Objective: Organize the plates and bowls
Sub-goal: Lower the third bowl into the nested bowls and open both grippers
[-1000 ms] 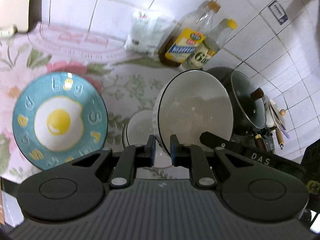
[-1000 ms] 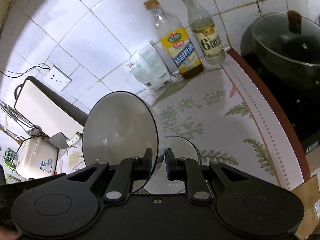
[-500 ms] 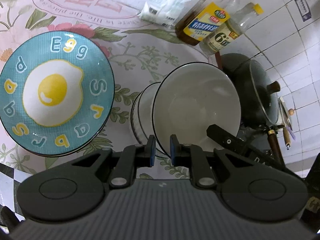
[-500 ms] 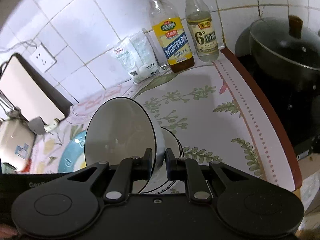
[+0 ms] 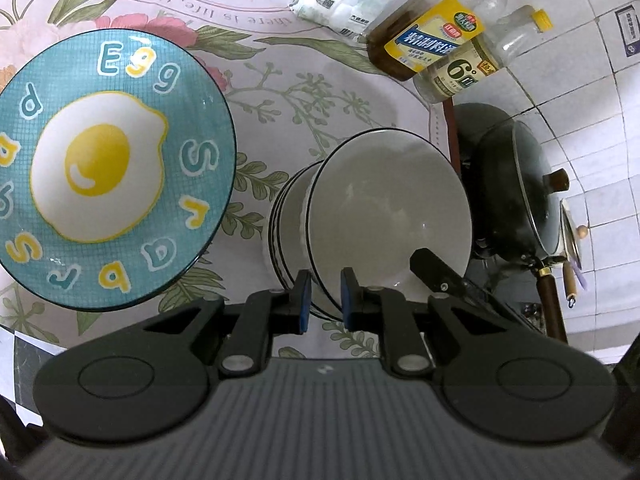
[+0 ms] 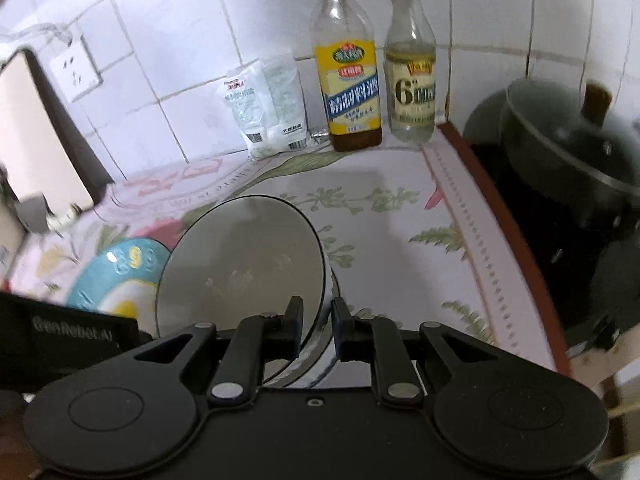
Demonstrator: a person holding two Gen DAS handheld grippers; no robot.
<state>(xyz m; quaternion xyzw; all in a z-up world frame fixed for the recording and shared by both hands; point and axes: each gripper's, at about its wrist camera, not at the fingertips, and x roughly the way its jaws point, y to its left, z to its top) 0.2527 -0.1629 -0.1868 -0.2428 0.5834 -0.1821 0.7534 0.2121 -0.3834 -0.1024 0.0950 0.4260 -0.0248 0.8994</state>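
Note:
A white bowl (image 5: pixel 384 216) with a thin black rim hangs tilted over a stack of matching white bowls (image 5: pixel 286 216) on the flowered cloth. My left gripper (image 5: pixel 325 280) is shut on the bowl's near rim. The right gripper's finger (image 5: pixel 436 272) reaches in on the bowl's right side. In the right wrist view the same bowl (image 6: pixel 240 264) stands on edge, with my right gripper (image 6: pixel 316 308) shut on its rim; the stack (image 6: pixel 330 280) shows just behind. The left gripper's body (image 6: pixel 72 332) is at the left. A blue plate with a fried-egg picture (image 5: pixel 112 168) lies left of the stack.
Two bottles (image 6: pixel 348 80) (image 6: pixel 410 76) and a white bag (image 6: pixel 268 108) stand against the tiled wall. A dark pot with a glass lid (image 6: pixel 572 152) sits on the stove to the right, past the cloth's edge (image 6: pixel 480 240). A wall socket (image 6: pixel 76 68) and a white appliance (image 6: pixel 36 132) are at the left.
Both grippers have come down with the white bowl, closer to the stack. Both views have rolled and tipped towards the table; the egg plate now fills more of the left view.

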